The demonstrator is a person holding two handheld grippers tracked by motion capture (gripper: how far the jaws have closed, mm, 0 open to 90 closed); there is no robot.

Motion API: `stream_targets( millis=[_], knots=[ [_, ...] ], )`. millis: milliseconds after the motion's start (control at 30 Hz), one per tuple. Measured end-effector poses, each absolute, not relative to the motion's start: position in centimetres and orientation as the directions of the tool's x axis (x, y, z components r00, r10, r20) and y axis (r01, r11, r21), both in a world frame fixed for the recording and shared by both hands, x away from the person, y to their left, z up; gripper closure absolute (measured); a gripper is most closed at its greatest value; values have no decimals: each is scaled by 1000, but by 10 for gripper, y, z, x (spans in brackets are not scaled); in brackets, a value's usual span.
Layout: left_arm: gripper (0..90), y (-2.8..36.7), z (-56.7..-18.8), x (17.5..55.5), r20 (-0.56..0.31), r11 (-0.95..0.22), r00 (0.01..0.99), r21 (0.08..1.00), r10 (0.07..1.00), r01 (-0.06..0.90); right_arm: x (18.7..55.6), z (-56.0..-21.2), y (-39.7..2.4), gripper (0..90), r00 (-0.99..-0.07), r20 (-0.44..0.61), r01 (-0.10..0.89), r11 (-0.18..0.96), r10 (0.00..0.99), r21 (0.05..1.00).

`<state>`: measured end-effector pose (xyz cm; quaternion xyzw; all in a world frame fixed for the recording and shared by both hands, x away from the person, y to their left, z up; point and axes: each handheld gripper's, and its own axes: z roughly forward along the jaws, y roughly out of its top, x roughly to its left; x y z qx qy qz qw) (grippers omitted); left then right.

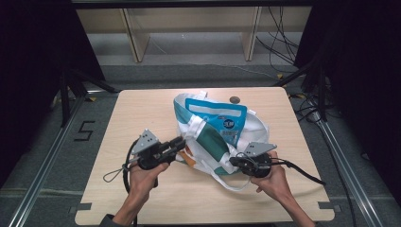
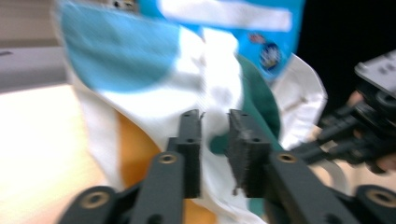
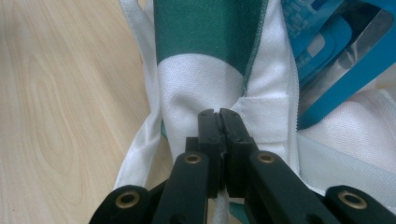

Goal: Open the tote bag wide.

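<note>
Woven white-and-green cloth bag (image 3: 205,79) with glossy blue pouch (image 1: 218,118) inside

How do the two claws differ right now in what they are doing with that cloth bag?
The left claw stands open, a gap between its jaws, with nothing pinched; the right claw is shut on the cloth bag's white edge. The left claw points at the bag's side, the right sits at its near edge. Both are black, hand-held, and close to the bag with the blue packet inside.

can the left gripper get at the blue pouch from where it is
Probably yes: the left gripper has open jaws facing the bag, and the pouch sticks out of its mouth, uncovered, just beyond.
</note>
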<state>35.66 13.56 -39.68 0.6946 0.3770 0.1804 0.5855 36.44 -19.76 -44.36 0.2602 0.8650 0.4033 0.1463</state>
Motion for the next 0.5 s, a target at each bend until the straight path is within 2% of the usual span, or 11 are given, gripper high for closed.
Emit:
stream_targets(
  millis=[100,200,267,300,433,467,500],
  knots=[
    [599,133,-391,363,-193,-36,656,947,730,318,365,-444,-198,888,-823,-41,330,535,567,778],
    [523,118,-383,372,-143,-90,651,946,745,311,365,-444,-199,887,-825,-31,335,533,564,777],
    [482,110,-381,380,-142,-113,661,938,736,328,365,-443,-200,886,-823,-30,335,528,567,780],
    [515,109,-382,383,-141,-116,664,938,734,327,365,-443,-200,885,-832,-30,326,532,554,782],
    [791,105,-387,389,-123,-152,691,934,713,323,364,-442,-203,877,-827,-30,325,519,562,791],
    [864,105,-392,392,-105,-172,704,935,702,311,364,-439,-205,835,-831,-10,327,503,557,800],
    [869,106,-394,392,-99,-178,702,934,705,310,364,-437,-207,803,-834,9,334,493,552,803]
  ],
)
